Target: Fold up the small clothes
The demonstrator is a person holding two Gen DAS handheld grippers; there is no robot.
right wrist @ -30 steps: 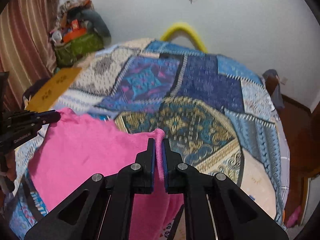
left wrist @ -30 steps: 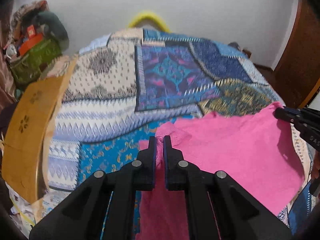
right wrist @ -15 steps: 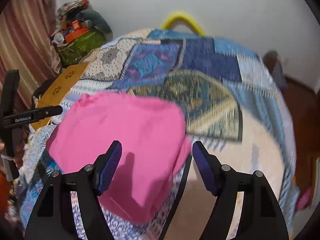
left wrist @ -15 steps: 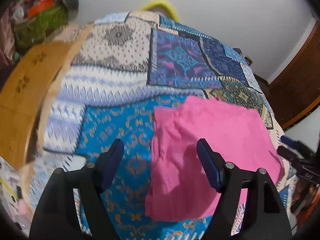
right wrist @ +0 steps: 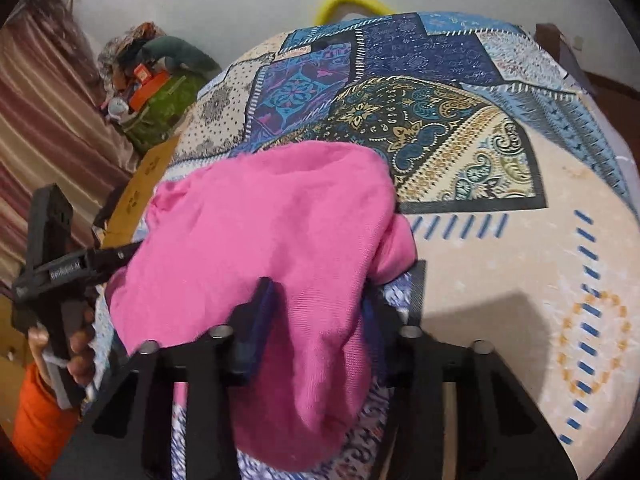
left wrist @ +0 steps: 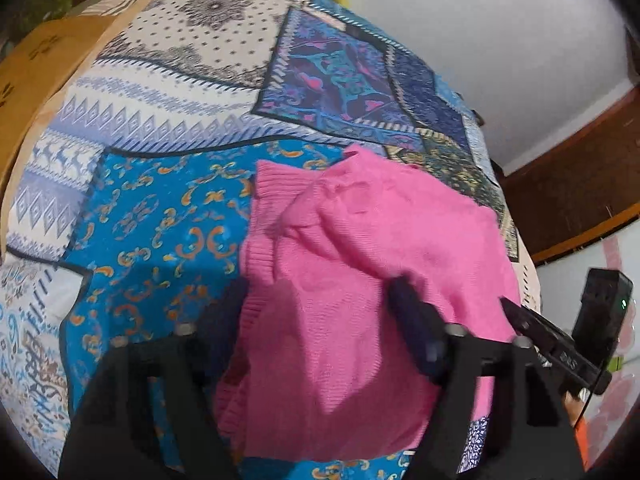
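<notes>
A patchwork bedspread (left wrist: 168,216) carries a pink knitted garment (left wrist: 360,264), lying folded near its front edge. The left gripper (left wrist: 320,320) and right gripper (right wrist: 316,320) straddle the knit's near corners, jaws closing, apparently not yet pinching it.

Home bedroom: patchwork bedspread (right wrist: 420,128), striped curtain (right wrist: 44,120), cluttered corner.
</notes>
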